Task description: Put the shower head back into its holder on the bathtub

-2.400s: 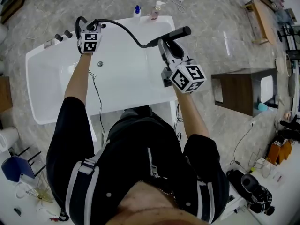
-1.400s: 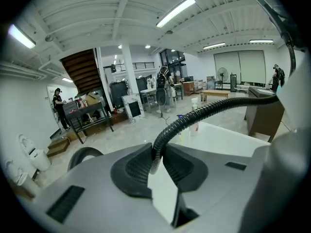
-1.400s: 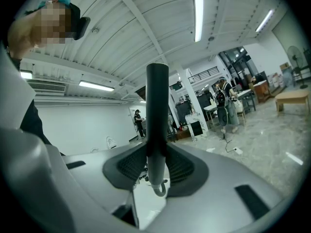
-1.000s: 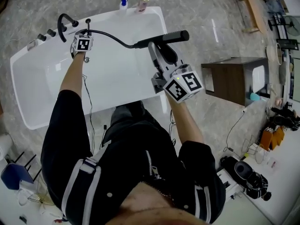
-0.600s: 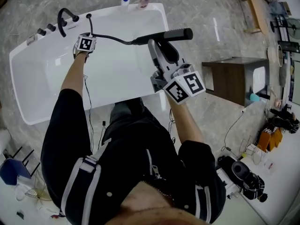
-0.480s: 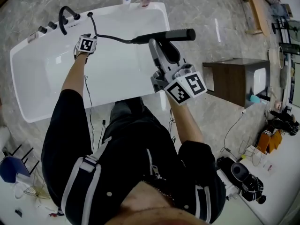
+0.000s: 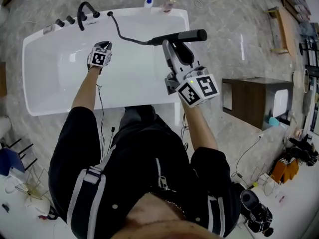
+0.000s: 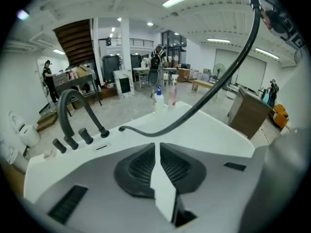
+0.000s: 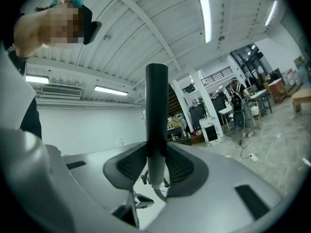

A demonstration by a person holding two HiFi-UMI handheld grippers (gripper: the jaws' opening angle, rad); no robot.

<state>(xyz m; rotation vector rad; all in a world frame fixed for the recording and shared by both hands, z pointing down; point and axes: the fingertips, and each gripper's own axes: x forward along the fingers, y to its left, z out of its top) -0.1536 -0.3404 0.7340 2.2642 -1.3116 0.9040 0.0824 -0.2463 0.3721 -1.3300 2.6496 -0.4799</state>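
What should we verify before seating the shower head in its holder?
1. Grip: right gripper clamped on the shower head handle. Ok.
2. Left gripper free: jaws closing with nothing between them. Ok.
3. Hose clear: it runs unsnagged from the tub deck to the shower head, apart from the left gripper. Ok.
4. Holder found: the hose enters the deck beside the faucet, but which fitting is the holder is unclear. Cannot tell.
5. Alignment: the shower head lies level over the tub's right side, away from the faucet end. Not ok.
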